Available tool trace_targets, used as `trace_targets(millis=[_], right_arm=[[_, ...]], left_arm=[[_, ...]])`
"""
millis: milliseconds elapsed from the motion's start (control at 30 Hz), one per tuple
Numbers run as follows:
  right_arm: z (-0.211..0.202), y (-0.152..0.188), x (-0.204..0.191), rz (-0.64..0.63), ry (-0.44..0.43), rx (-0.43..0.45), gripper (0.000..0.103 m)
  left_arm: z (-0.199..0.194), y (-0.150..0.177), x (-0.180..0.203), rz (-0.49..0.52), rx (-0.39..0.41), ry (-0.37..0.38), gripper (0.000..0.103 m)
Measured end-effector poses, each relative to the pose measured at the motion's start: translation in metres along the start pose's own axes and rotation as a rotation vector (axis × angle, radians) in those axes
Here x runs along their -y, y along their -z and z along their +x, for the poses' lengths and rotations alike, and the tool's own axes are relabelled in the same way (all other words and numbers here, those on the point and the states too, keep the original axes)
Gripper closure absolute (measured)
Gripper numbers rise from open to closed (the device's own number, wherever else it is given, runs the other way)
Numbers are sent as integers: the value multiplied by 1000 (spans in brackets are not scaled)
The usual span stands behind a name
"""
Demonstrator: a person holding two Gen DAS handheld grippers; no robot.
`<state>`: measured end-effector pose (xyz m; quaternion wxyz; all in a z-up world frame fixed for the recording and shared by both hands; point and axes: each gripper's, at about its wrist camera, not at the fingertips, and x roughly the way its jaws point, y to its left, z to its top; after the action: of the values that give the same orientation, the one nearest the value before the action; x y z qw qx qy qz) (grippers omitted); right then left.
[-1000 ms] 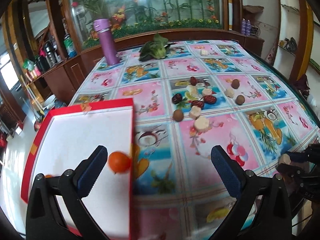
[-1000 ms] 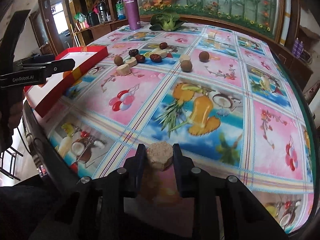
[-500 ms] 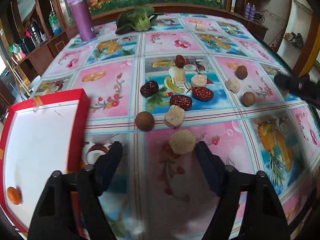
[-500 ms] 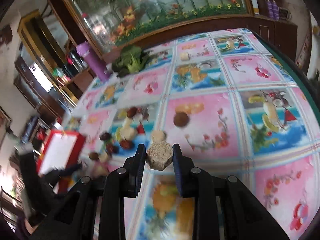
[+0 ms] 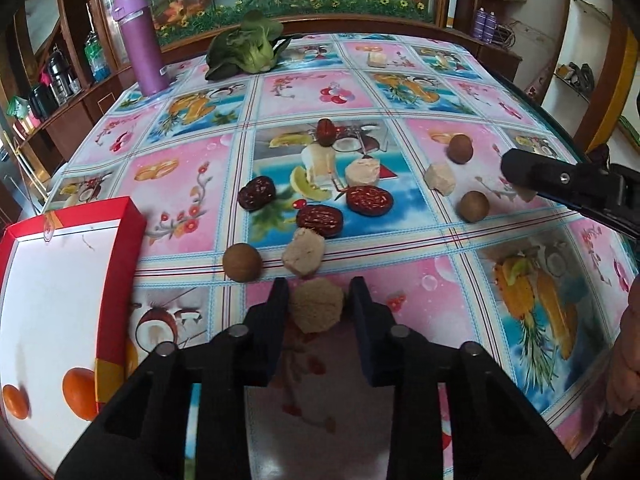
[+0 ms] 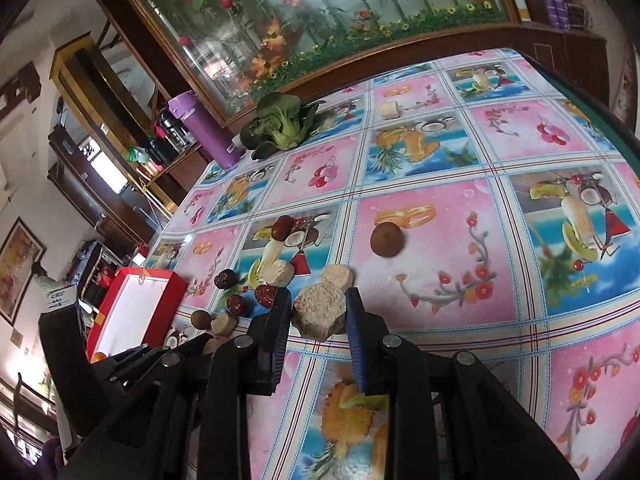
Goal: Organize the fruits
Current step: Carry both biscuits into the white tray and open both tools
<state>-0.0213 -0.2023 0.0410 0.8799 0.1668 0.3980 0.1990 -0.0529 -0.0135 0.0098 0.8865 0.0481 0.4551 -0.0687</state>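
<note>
Left gripper (image 5: 318, 306) has closed in from its wide spread of half a second ago, and its fingers now flank a tan hexagonal cake (image 5: 317, 311) on the worktop (image 5: 420, 320), narrow gaps on both sides, whether the pads press it I cannot tell. Right gripper (image 6: 319, 312) still pinches its own pale hexagonal piece (image 6: 319, 313), as it did a second ago, held just above the fruit-printed cloth. Down at the near left, the red box (image 5: 124, 264) now shows two oranges (image 5: 79, 393) at its near end; half a second back only one was in sight. Just past the left fingers sit a brown round fruit (image 5: 242, 262) and a pale chunk (image 5: 303, 257), close side by side. Beyond them three red dates (image 5: 319, 221) lie around two more pale chunks (image 5: 362, 172). Off to the right, two brown round fruits (image 5: 473, 207) and another pale lump (image 5: 439, 179), with the right gripper's dark finger reaching in above them. Far end: a leafy green vegetable (image 5: 248, 52) and a purple bottle (image 5: 140, 44) standing upright.
</note>
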Motion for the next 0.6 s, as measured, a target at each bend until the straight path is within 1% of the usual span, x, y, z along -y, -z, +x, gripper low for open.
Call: trace_targets(millis=[67, 200, 267, 333, 400, 600], right_arm=[[2, 1, -2, -13, 3, -2, 77], [-2, 2, -8, -58, 18, 32, 77], [-3, 2, -11, -79, 21, 41, 77], [-3, 3, -14, -100, 30, 47, 77], [-3, 4, -18, -125, 41, 60, 77], [1, 8, -31, -206, 72, 83, 77]], left_arm=[[-1, 1, 2, 1, 8, -9, 72], [-4, 3, -3, -25, 14, -13, 73], [-10, 4, -6, -29, 31, -33, 73], [-22, 5, -10, -37, 63, -48, 73], [-36, 6, -16, -42, 103, -94, 73], [-69, 14, -45, -97, 184, -205, 73]])
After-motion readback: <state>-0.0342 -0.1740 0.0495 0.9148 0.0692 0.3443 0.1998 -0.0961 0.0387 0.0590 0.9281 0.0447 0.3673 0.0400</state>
